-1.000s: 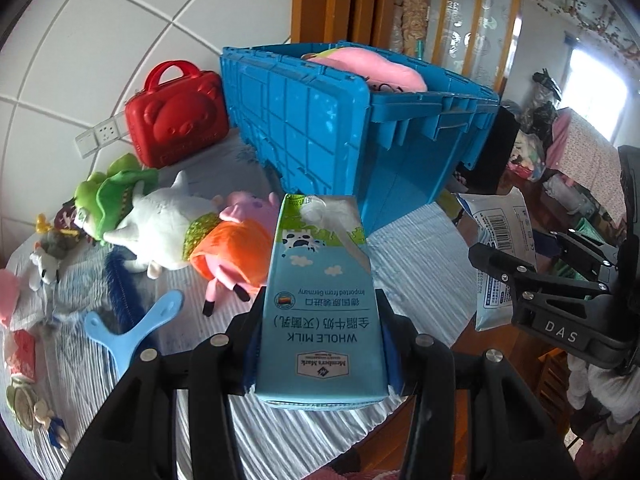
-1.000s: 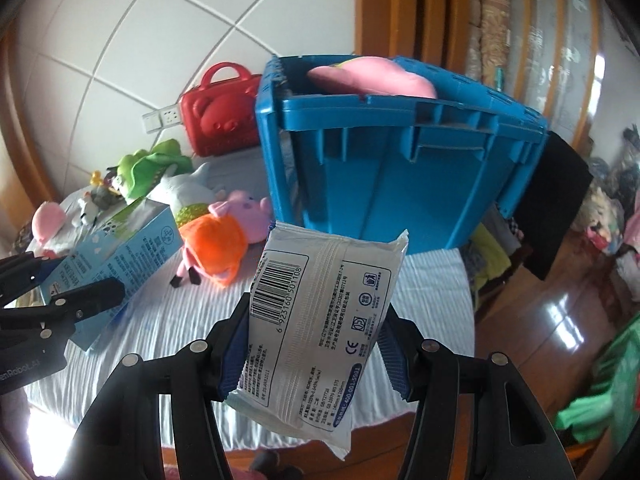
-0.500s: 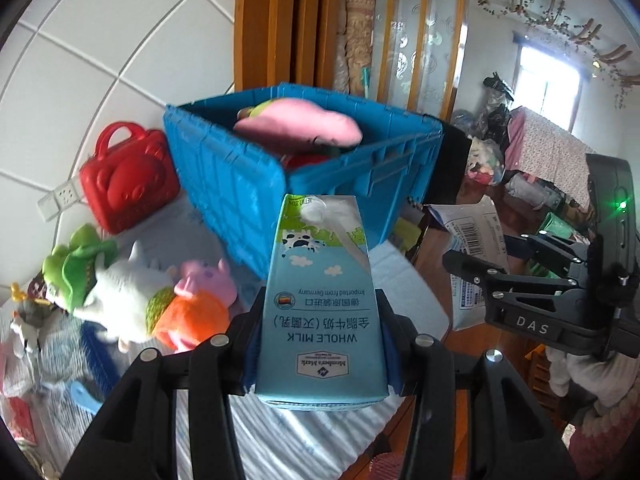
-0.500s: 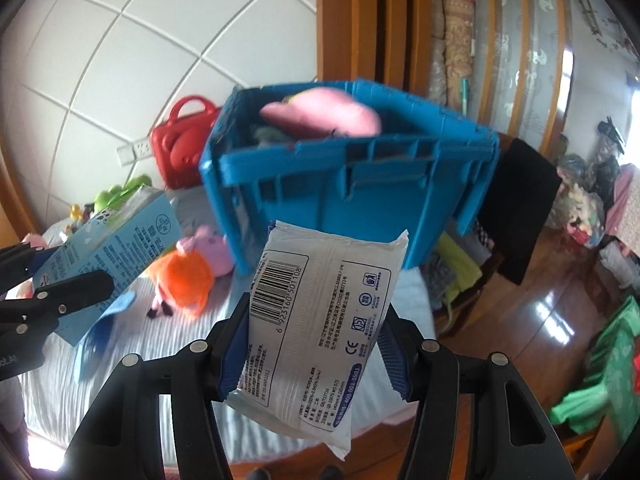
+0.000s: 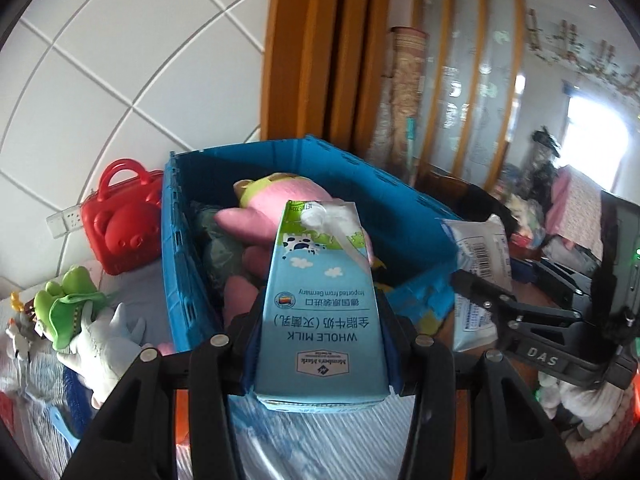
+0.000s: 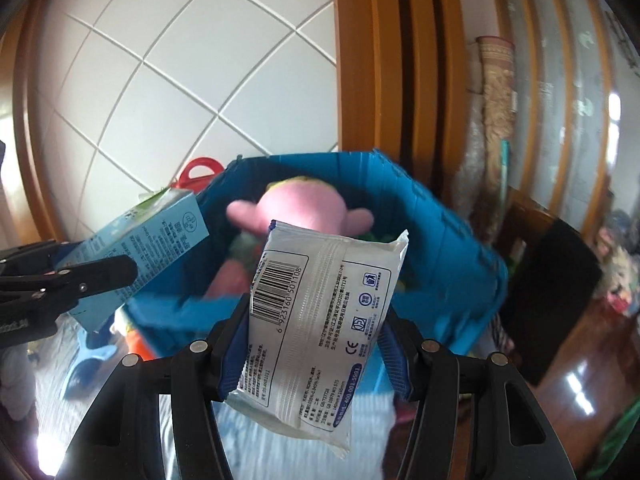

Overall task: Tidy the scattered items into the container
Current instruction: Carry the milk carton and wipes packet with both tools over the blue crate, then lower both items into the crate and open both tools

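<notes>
While the right wrist view blurs the blue crate (image 6: pixel 448 240), the left wrist view alone shows the red case (image 5: pixel 120 232) and two plush toys beside it. One milk carton (image 5: pixel 320 300) sits clamped in the left gripper (image 5: pixel 320 344); one white wipes pack (image 6: pixel 316 312) sits clamped in the right gripper (image 6: pixel 312 348), both held just before the crate's near rim, one pink plush (image 5: pixel 280 208) inside.

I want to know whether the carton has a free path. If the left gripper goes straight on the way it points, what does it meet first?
Probably the pink plush toy inside the blue crate; the milk carton in the left gripper points over the near rim, though depth is unclear.
</notes>
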Motion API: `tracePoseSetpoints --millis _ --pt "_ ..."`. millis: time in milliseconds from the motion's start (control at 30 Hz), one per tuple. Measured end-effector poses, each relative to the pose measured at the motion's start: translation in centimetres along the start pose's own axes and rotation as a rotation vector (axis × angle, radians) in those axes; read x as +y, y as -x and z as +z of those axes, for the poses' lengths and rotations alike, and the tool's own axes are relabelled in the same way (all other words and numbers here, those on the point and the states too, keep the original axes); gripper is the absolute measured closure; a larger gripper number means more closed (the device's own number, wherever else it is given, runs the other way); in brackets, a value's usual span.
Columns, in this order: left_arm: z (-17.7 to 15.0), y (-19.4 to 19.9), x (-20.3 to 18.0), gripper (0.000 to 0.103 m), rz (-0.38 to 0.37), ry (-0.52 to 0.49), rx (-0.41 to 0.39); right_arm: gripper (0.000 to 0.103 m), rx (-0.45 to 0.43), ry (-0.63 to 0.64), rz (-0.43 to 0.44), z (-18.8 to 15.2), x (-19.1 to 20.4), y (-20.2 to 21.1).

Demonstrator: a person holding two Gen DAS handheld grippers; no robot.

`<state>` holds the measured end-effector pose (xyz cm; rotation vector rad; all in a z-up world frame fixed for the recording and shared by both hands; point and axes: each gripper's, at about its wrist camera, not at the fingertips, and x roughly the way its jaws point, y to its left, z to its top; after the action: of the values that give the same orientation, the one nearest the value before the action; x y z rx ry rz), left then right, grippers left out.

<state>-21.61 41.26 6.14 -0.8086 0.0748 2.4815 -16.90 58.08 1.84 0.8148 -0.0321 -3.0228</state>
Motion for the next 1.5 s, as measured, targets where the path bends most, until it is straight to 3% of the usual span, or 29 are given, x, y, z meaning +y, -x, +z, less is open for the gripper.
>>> tracePoseSetpoints --millis 200,367,700,967,1133,1333,1500 --pt "3.1 -5.4 0.8 0.056 0.134 0.07 0.058 0.046 -0.005 -0.006 0.079 3.6 -5.0 -5.0" --pt "4.0 -9.6 2.1 0.056 0.218 0.123 0.165 0.046 0.069 0.012 0.093 5.6 -6.7 -9.9" --pt "2.5 -17.3 2.9 0.056 0.223 0.169 0.398 0.045 0.292 0.048 0.062 6.4 -8.1 -17.6" --pt "2.0 -19.2 3.6 0.056 0.223 0.213 0.531 0.042 0.364 0.097 0.066 6.4 -7.5 -19.6" --pt "2.5 -18.5 3.3 0.054 0.25 0.189 0.475 0.037 0.38 0.122 0.058 6.4 -7.2 -19.9" --pt "2.5 -17.9 3.3 0.054 0.263 0.184 0.448 0.022 0.367 0.12 0.059 6.7 -7.2 -19.6" --pt "2.7 -16.8 3.3 0.054 0.268 0.186 0.406 0.02 0.36 0.122 0.055 7.0 -6.9 -19.3"
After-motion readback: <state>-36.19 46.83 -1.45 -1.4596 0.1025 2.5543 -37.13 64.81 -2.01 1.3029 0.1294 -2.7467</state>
